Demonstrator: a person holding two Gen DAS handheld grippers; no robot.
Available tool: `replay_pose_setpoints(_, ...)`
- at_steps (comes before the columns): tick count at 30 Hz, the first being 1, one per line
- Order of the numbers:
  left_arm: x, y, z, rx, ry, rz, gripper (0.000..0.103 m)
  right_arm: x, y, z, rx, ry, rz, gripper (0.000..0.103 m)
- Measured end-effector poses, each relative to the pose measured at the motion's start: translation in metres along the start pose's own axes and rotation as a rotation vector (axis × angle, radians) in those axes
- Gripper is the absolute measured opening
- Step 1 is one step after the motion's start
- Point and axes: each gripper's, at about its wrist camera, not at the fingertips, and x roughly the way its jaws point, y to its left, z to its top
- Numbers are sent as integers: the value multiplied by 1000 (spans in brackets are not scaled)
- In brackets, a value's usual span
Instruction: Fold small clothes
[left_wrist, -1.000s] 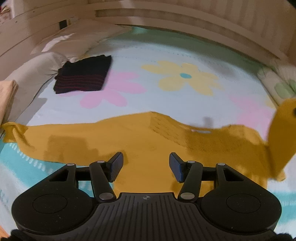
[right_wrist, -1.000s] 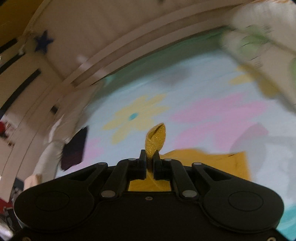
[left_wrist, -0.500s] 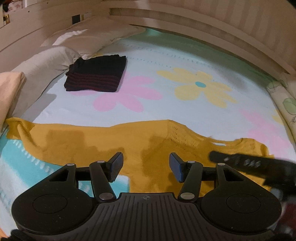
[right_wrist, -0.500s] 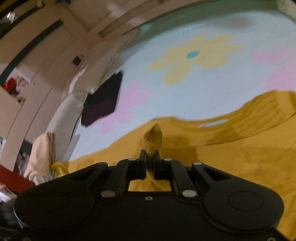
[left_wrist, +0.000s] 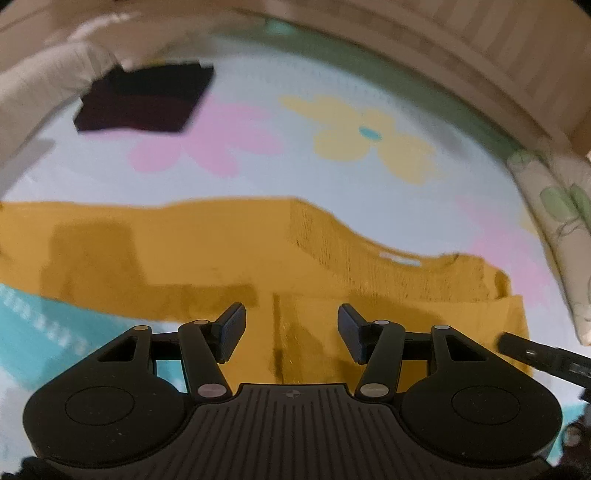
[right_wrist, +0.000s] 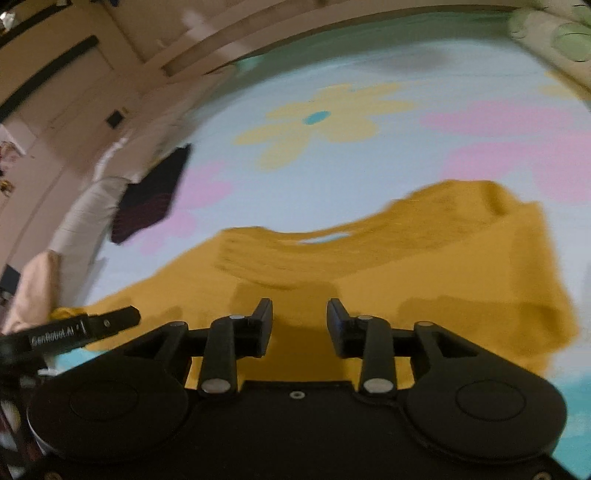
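Note:
A mustard-yellow knit sweater (left_wrist: 207, 251) lies spread across the flowered bed sheet (left_wrist: 280, 162), its right sleeve folded over the body (right_wrist: 461, 266). My left gripper (left_wrist: 291, 334) hangs open just above the sweater's near hem, nothing between its fingers. My right gripper (right_wrist: 300, 328) is over the sweater's middle; its jaws are opening and the cloth lies flat below them, no longer pinched. A finger of the right gripper shows at the right edge of the left wrist view (left_wrist: 535, 354). The left gripper's finger shows in the right wrist view (right_wrist: 85, 326).
A folded dark striped garment (left_wrist: 147, 98) lies at the far left of the bed beside white pillows (left_wrist: 40, 77). A leaf-print cushion (left_wrist: 557, 236) lines the right side. The wooden bed rail (left_wrist: 461, 48) curves along the far edge.
The right gripper carried the pinched yellow sleeve end over the sweater, lowered and let it go; the fold now lies flat. The left gripper sank closer to the hem, still open.

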Motion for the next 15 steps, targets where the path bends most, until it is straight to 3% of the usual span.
replay_pose_setpoints(5,26,-2,-2,15,32,26,54,-13,-44,-13,68,-12,-21,45)
replay_pose_setpoints(10,44,-4,-5,19,86,18,54,-15,-68,-16,72,-10,-60,45)
replay_pose_setpoints(15,58,-5,-12,10,139,28,54,-18,-88,-16,95,-14,-45,45)
